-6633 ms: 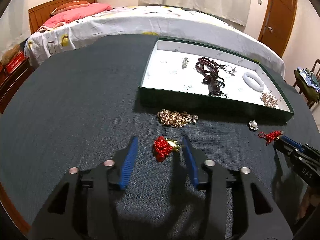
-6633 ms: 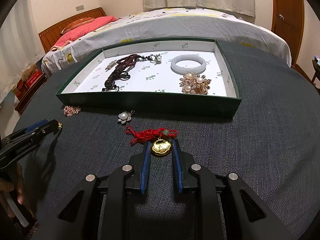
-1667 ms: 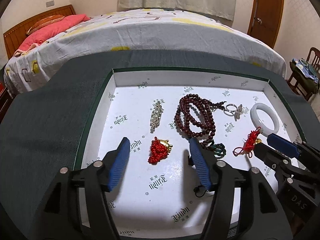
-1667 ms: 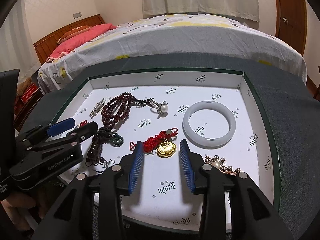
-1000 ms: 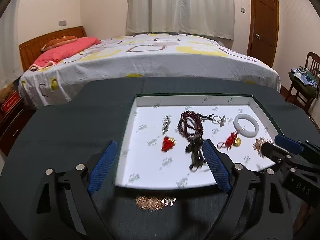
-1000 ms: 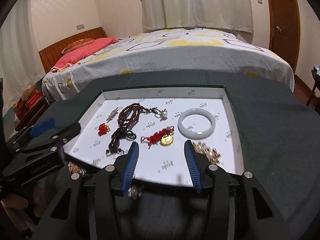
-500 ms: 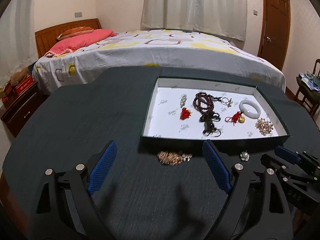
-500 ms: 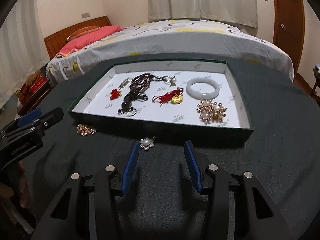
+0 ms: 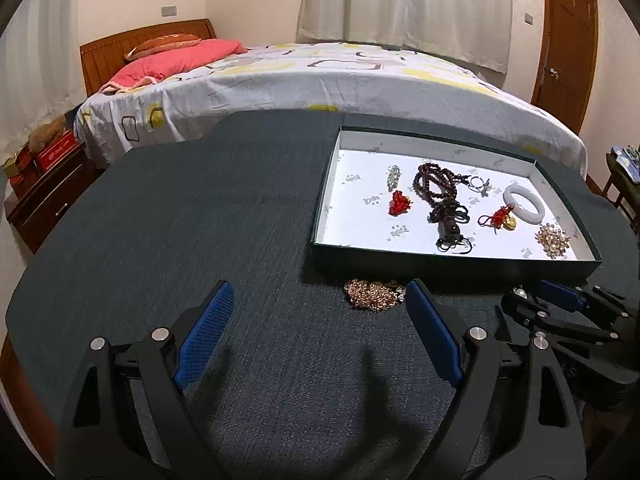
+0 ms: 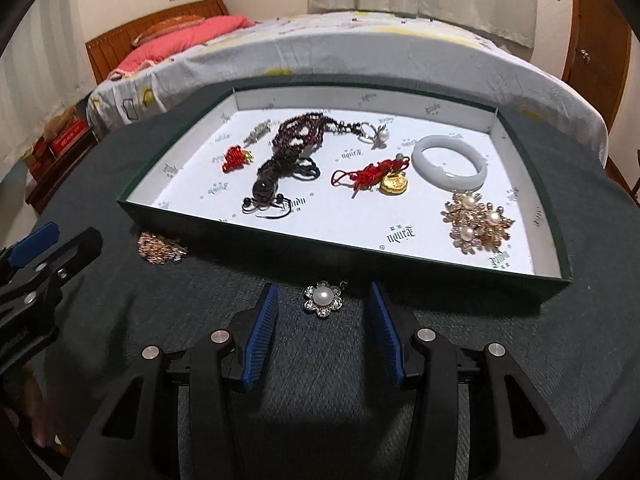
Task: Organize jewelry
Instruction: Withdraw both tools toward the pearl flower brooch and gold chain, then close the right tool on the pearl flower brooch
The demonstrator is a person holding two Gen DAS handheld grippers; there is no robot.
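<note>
Jewelry tray [image 10: 558, 240] on dark cloth, two pieces lying loose in front of it.

Right gripper [image 10: 324, 320], jaws partly apart and empty, straddles a pearl flower brooch [image 10: 323, 299] lying on the tablecloth [image 10: 400, 420] at centre frame, pads clear of it on both sides. Left gripper [image 9: 316, 334] is spread wide, holding nothing; a gold beaded piece [image 9: 374, 294] lies just beyond its right pad, against the tray's near wall. Inside the tray: white bangle [image 10: 449, 162] upper right, pearl cluster brooch [image 10: 476, 222] below it, red knot with gold charm [image 10: 374, 176] centre, dark bead strand [image 10: 294, 140], small red knot [image 10: 234, 158] left.
</note>
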